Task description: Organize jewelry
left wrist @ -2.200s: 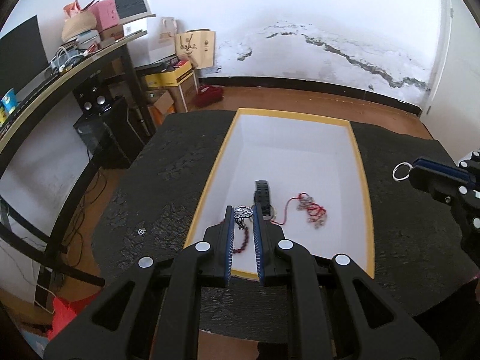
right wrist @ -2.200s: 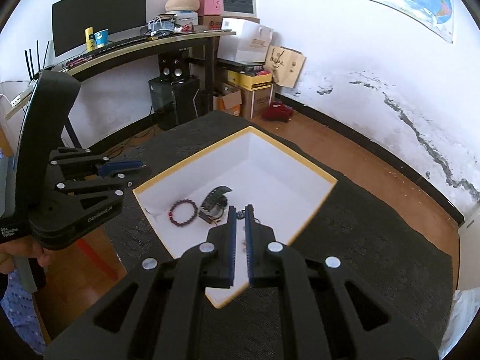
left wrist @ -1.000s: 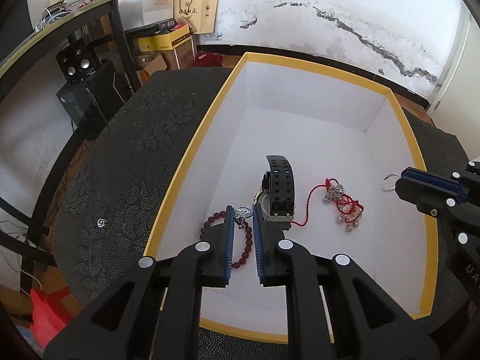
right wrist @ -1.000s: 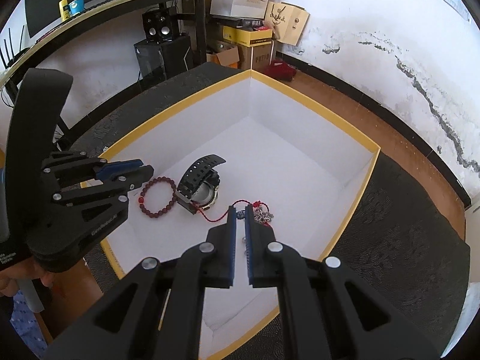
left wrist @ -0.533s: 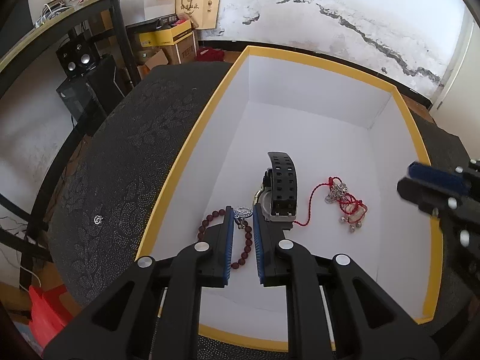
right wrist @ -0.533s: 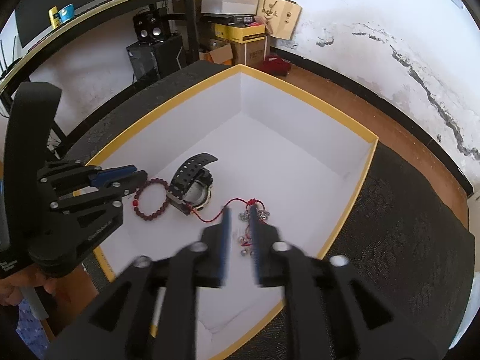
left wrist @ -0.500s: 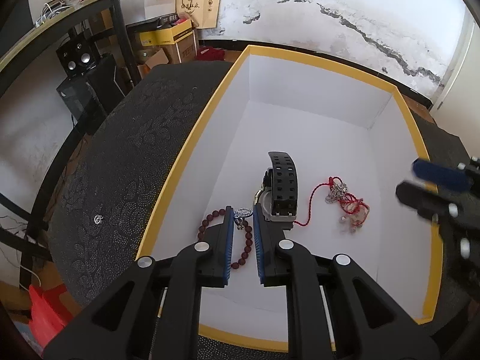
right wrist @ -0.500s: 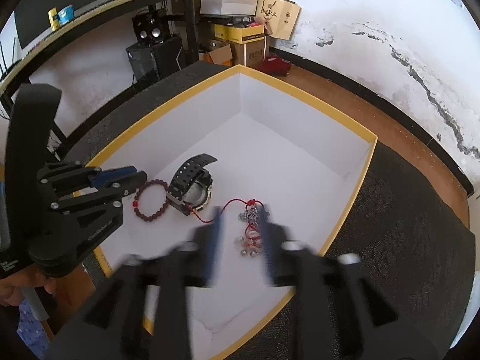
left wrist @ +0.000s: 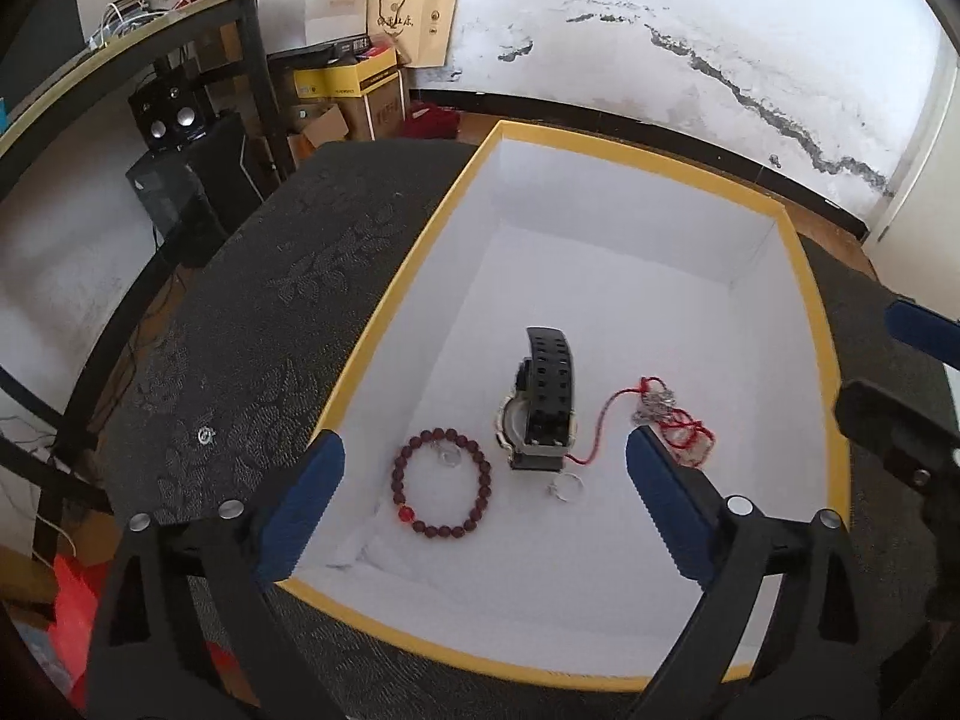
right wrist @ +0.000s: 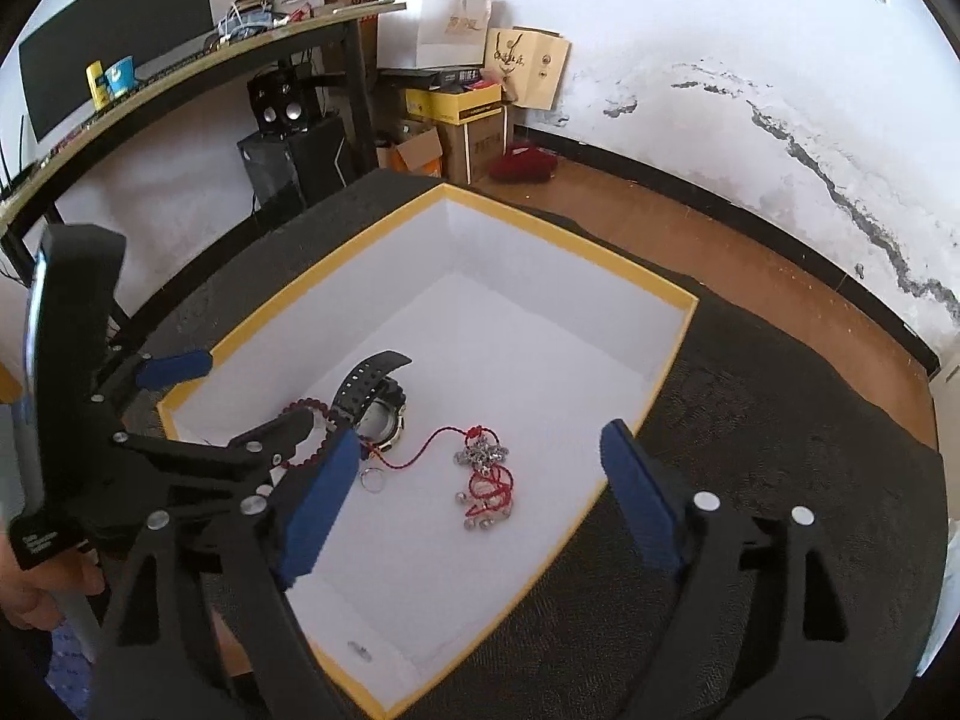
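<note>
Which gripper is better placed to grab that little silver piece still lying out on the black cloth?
Left. The silver piece lies just outside the box, beside the open left gripper; the right gripper hangs over the box's opposite side.

Matt white card box (left wrist: 819,324), shiny metal ring (left wrist: 566,487)

Left gripper (right wrist: 234,402) handle, lower left: small white print, too blurred to read
Boxes and bags, top: print illegible
</note>
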